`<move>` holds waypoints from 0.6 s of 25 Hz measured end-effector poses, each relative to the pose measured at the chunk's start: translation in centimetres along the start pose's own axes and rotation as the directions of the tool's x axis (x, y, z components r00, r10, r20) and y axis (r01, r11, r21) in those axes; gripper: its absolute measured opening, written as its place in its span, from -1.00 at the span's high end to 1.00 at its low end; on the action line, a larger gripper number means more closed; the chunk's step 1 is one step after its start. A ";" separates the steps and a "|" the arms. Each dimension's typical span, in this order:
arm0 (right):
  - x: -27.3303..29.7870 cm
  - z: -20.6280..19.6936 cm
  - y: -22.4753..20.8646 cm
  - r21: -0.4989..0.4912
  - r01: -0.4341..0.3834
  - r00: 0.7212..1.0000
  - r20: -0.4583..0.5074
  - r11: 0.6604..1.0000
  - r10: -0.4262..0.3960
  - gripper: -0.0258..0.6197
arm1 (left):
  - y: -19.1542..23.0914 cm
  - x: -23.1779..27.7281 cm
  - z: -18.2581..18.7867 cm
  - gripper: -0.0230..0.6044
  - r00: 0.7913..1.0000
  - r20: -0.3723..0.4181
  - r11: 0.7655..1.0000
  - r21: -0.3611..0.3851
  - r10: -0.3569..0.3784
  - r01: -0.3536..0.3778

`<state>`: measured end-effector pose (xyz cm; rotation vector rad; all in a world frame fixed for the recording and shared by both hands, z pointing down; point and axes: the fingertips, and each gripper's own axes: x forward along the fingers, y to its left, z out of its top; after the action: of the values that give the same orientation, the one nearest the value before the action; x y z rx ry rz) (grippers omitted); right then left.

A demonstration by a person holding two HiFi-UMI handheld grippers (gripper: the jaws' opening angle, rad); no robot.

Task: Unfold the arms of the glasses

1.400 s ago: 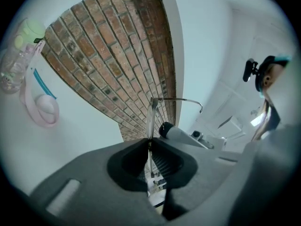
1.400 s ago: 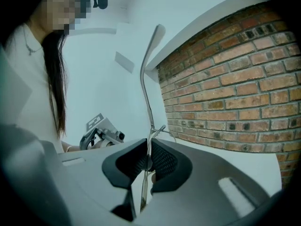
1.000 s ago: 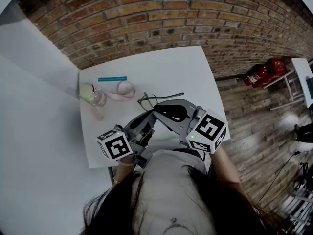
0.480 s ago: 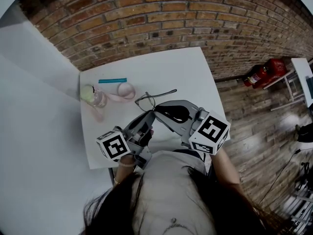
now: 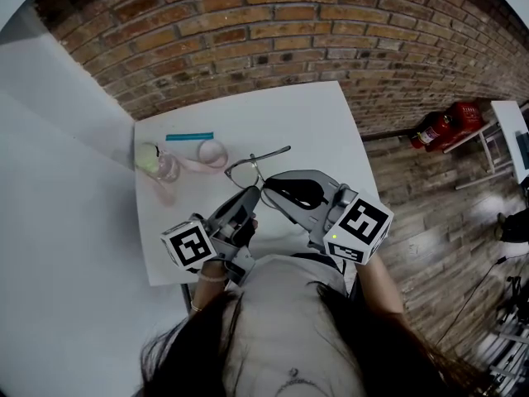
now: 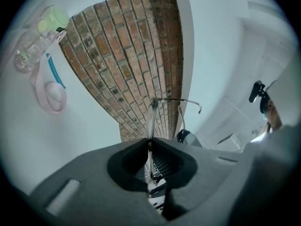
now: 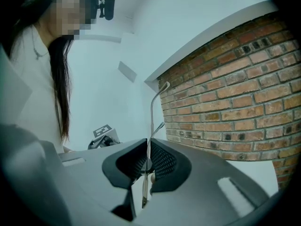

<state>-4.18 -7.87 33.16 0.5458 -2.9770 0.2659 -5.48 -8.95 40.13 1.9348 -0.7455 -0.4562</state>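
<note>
The left gripper (image 5: 250,195) is pinched fully closed on the rim of the glasses (image 5: 245,170). The right gripper (image 5: 271,188) is clamped just as tight on one thin arm (image 7: 151,114). The glasses hang between the two jaw tips, over the near half of the table (image 5: 314,122), well apart from the bottle (image 5: 157,162) at its left edge.

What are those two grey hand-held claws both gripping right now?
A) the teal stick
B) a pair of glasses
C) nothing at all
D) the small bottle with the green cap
B: the left gripper and the right gripper each have their jaws closed on the thin-framed glasses, while the bottle and teal stick lie apart on the table.
</note>
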 end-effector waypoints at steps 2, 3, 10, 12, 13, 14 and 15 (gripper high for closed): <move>0.0 0.1 0.0 -0.004 0.002 1.000 0.004 1.000 -0.002 0.83 | 0.2 -0.1 0.1 0.85 1.000 0.005 1.000 -0.005 0.000 0.000; -0.1 0.1 0.1 -0.005 0.003 1.000 0.007 1.000 -0.003 0.83 | 0.4 -0.2 0.1 0.85 1.000 0.007 1.000 -0.009 0.004 -0.004; -0.5 0.7 0.0 -0.009 0.012 1.000 0.022 1.000 -0.012 0.83 | 0.5 -0.4 0.1 0.85 0.999 0.030 0.994 -0.111 0.016 -0.012; -0.6 0.8 -0.1 -0.009 0.015 1.000 0.026 1.000 -0.015 0.83 | 0.5 -0.4 0.1 0.85 0.999 0.038 0.992 -0.129 0.015 -0.010; -0.7 0.9 -0.1 -0.009 0.016 0.999 0.027 1.000 -0.016 0.83 | 0.5 -0.4 0.2 0.85 0.999 0.041 0.991 -0.135 0.014 -0.008; -0.7 0.9 -0.1 -0.009 0.017 0.999 0.028 1.000 -0.017 0.83 | 0.5 -0.4 0.2 0.85 0.999 0.044 0.990 -0.140 0.012 -0.006; -0.7 1.0 -0.1 -0.010 0.017 0.999 0.029 1.000 -0.017 0.83 | 0.5 -0.4 0.3 0.85 0.999 0.046 0.989 -0.145 0.010 -0.003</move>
<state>-3.55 -7.91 32.14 0.5781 -2.9985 0.2436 -6.09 -8.99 40.42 1.7914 -0.7283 -0.5388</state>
